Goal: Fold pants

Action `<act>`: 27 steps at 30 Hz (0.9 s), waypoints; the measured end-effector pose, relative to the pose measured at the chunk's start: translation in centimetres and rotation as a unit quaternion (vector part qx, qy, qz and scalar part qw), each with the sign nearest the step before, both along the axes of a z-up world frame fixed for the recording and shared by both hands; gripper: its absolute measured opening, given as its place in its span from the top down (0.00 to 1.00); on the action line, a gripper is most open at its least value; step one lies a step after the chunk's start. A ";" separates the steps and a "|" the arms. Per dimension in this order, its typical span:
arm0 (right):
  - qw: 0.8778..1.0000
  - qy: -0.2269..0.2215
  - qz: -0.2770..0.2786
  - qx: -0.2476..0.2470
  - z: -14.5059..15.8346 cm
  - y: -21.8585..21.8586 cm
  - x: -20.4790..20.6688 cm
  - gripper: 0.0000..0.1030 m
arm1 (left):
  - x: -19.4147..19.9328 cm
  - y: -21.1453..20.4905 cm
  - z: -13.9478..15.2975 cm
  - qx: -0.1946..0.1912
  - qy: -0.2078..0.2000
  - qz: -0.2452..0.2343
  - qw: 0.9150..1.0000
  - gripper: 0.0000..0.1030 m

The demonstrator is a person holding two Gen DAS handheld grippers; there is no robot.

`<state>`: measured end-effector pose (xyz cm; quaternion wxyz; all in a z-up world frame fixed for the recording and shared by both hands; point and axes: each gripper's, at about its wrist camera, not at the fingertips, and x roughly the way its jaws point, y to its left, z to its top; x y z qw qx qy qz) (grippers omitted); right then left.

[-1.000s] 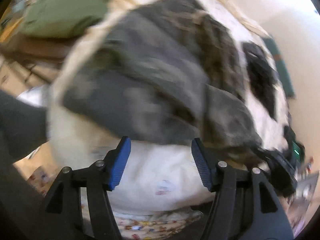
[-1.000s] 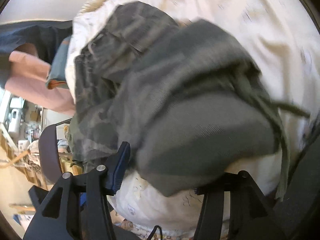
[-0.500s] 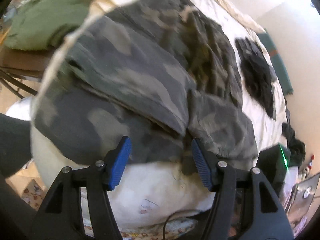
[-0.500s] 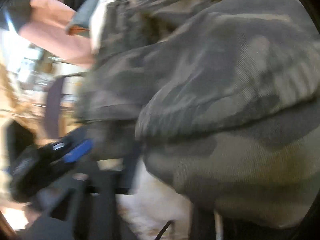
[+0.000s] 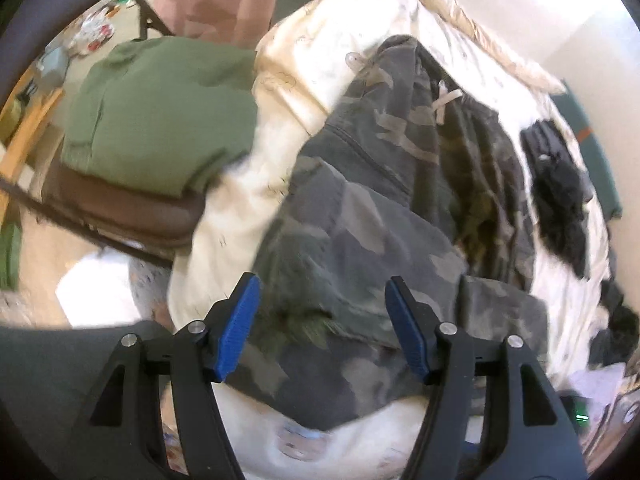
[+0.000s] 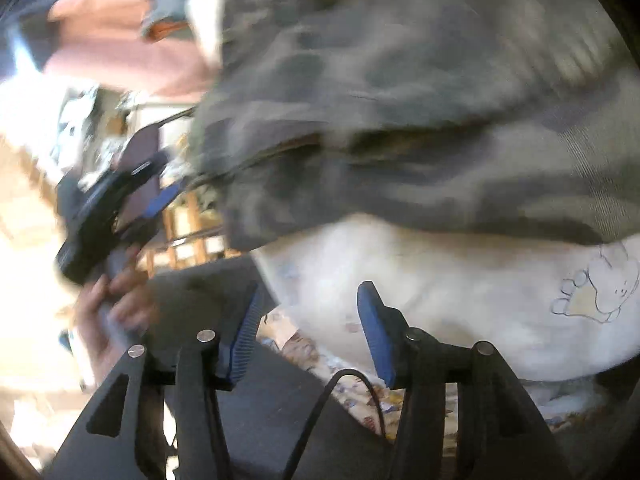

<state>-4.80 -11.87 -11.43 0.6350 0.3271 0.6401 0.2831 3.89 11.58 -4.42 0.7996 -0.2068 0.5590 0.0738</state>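
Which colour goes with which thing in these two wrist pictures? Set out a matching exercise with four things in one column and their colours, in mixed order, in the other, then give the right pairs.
Things:
1. pants
2. folded garment on the chair
3. bedsheet
4. pads of the left gripper

Colours:
A. blue
B. white with a cartoon print
C. grey-green camouflage
D. plain olive green

Right pairs: 1-C, 2-D, 3-B, 4-A
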 end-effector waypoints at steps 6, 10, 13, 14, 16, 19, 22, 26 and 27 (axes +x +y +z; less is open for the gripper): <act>0.995 -0.088 -0.014 -0.036 4.7 2.4 3.2 0.45 | 1.8 0.5 -3.7 -0.030 0.061 -0.051 0.996 0.42; 0.996 -0.071 -0.035 -0.033 4.2 3.1 4.2 0.45 | 1.3 -1.0 -4.4 -0.017 0.049 -0.094 0.994 0.88; 0.996 -0.062 -0.041 -0.043 3.4 2.6 3.9 0.45 | 1.2 -1.0 -3.2 -0.004 0.016 -0.109 0.994 0.92; 0.996 -0.058 -0.043 -0.043 3.4 2.2 3.8 0.45 | 1.2 -0.5 -2.7 -0.011 0.006 -0.102 0.995 0.92; 0.996 -0.058 -0.049 -0.048 3.4 1.2 3.7 0.45 | 0.9 0.7 -1.1 -0.013 -0.027 -0.078 0.997 0.93; 0.994 -0.075 -0.060 -0.057 4.4 0.8 4.6 0.45 | 0.7 2.7 0.8 -0.017 -0.070 -0.034 0.997 0.93; 0.992 -0.084 -0.070 -0.069 4.8 0.9 6.1 0.45 | 1.5 3.5 0.2 -0.039 -0.059 -0.013 0.997 0.93; 0.992 -0.081 -0.072 -0.057 3.6 2.4 7.8 0.45 | 2.2 3.9 -0.2 -0.033 -0.054 0.004 0.998 0.92; 0.993 -0.079 -0.069 -0.060 2.8 3.4 8.5 0.45 | 2.3 4.0 -0.3 -0.036 -0.052 0.007 0.998 0.92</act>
